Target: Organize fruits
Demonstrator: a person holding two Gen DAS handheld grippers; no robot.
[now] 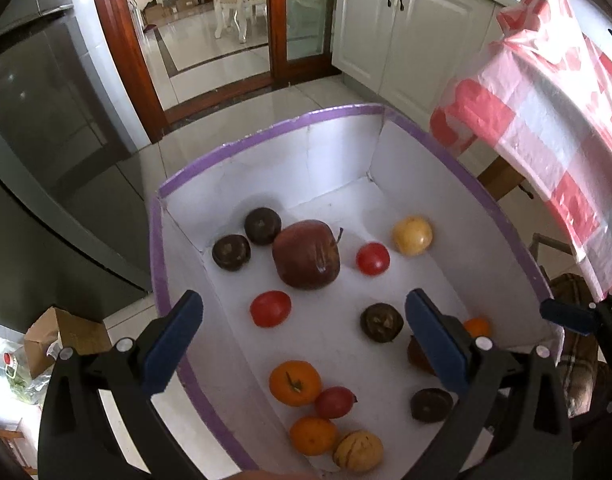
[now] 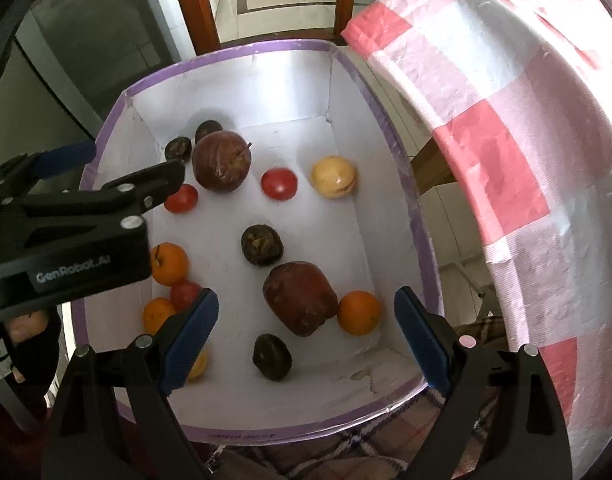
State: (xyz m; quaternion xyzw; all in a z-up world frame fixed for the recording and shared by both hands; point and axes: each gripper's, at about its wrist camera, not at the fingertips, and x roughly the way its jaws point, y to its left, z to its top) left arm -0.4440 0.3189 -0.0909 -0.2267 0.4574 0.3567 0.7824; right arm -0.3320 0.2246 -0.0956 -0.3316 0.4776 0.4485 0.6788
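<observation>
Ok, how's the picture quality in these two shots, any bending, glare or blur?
Left wrist view: strong fisheye bending curves the purple-edged white box and the dark fridge, whose front carries window reflections; the big dark-red apple is sharp. Right wrist view: the same bending bows the pink-and-white checked plastic cloth, which shines in the daylight, and the corners go black.

In the one white box [image 2: 242, 80] I count fourteen pieces of fruit. There are four dark brown round fruits [image 2: 262, 245], three oranges [image 2: 358, 313] and three small red tomatoes [image 2: 279, 184]. I also see two big dark red apples [image 2: 222, 161] and two pale yellow fruits [image 1: 412, 236], one of which is striped.
</observation>
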